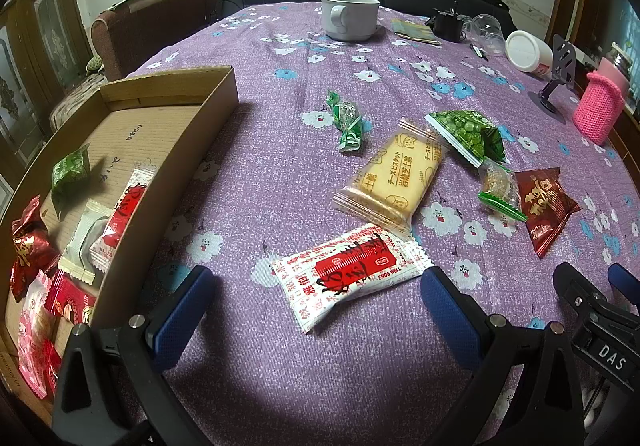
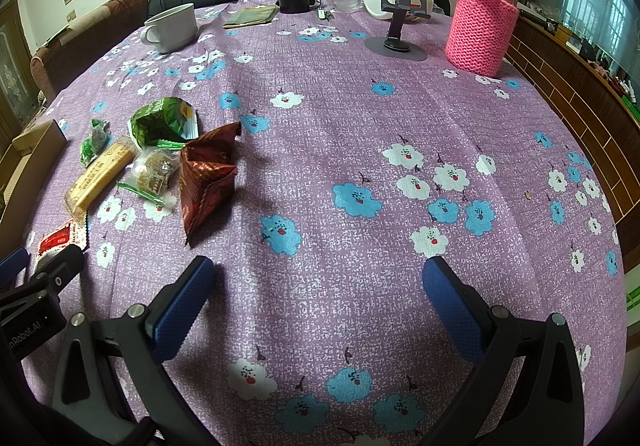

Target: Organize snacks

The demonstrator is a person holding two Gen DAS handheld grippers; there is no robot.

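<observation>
My left gripper [image 1: 316,286] hovers low over the bench [image 1: 280,150], jaws spread wide and holding nothing; the white-and-red packet [image 1: 352,270] lies flat on the purple floral cloth between and just ahead of the blue pads [image 1: 180,310]. Beyond it lies the yellow biscuit packet [image 1: 392,178], its near end touching the white-and-red packet's far edge. The green twist-wrapped sweet [image 1: 346,120] sits apart to the biscuit's left. To the right, the green pea bag [image 1: 466,134] overlaps the biscuit packet's far corner; the clear green-edged packet [image 1: 498,186] lies just below the pea bag, touching the dark red packet [image 1: 544,206]. The cardboard box [image 1: 188,150] stands at the left edge of the bench and contains several snacks already: a green packet [image 1: 70,170], a cream packet [image 1: 86,242], a white-and-red one [image 1: 122,214], dark red and pink ones near the front corner. My right gripper [image 2: 320,298] hangs over bare cloth, jaws likewise spread and empty, well to the right of the loose snacks; the dark red packet [image 2: 208,174] is the nearest to it. At the far side of the bench stand a white mug [image 1: 348,16], a phone stand [image 2: 396,6] and a bottle in a pink knitted sleeve [image 2: 480,30].
</observation>
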